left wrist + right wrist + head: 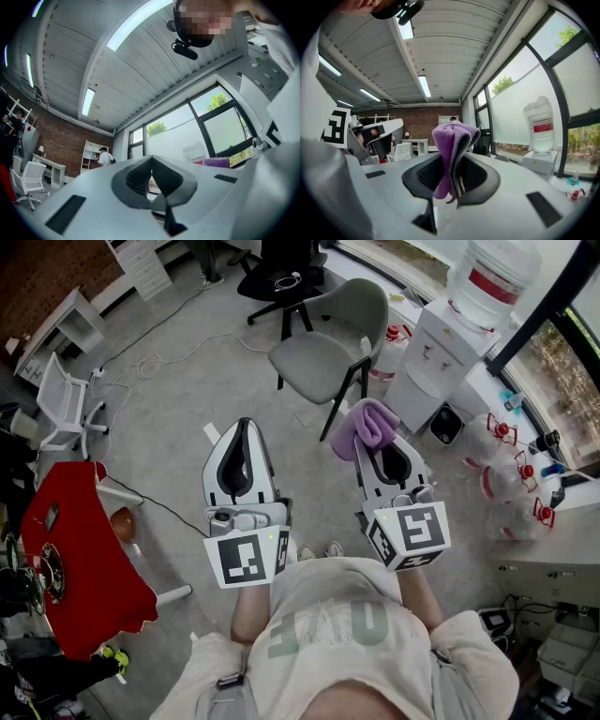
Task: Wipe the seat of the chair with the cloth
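Note:
A folded purple cloth (367,424) sticks out of my right gripper (373,442), which is shut on it; in the right gripper view the cloth (451,145) is pinched between the two dark pads. My left gripper (244,432) is held level beside it, shut with nothing between its pads (140,178). The grey chair (323,362) with black legs stands on the floor ahead, its seat bare, just beyond the right gripper's tip. Both grippers are raised in front of the person's chest, tilted up toward the ceiling.
A white water dispenser (441,348) with a large bottle (491,277) stands right of the chair. A black office chair (281,282) is behind it. A red-covered table (80,559) and a white chair (66,404) are at the left. Several bottles (511,474) lie at the right.

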Demonstrator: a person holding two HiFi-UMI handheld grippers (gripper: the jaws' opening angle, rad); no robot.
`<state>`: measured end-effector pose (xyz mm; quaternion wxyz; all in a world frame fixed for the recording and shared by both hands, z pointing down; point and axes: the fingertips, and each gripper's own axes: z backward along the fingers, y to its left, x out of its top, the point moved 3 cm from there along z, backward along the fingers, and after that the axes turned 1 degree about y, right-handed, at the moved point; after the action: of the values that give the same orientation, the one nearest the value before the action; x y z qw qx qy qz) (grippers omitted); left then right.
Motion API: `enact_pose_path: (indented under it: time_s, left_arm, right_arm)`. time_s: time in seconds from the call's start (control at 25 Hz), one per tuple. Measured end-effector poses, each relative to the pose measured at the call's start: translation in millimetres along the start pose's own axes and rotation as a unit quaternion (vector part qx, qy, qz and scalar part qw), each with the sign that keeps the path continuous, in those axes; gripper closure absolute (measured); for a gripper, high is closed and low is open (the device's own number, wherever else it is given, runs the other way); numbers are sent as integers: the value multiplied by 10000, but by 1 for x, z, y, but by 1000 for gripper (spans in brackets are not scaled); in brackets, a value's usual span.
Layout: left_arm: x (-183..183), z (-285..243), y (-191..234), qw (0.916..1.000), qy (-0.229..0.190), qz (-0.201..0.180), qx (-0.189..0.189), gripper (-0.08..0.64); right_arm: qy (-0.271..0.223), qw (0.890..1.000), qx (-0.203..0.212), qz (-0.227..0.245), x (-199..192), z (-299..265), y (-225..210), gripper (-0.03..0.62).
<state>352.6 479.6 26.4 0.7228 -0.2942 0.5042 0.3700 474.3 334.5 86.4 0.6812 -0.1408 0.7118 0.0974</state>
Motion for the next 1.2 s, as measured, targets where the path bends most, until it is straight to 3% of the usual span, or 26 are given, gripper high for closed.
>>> enact_pose_path:
  time_s: [0.56,0.92,1.2]
  left_arm:
    - [8,4,3,9999,-100,56,-37,548]
    - [3,11,30,9999,-61,9,128,548]
    - [-3,28,80,9990,-37,-150,430,548]
  right_arm:
    - [41,9998,-63,196,6,5,8,500]
    - [43,9998,184,102,2,-14,31,500]
    - [58,9991,410,-85,-12,-43,62,500]
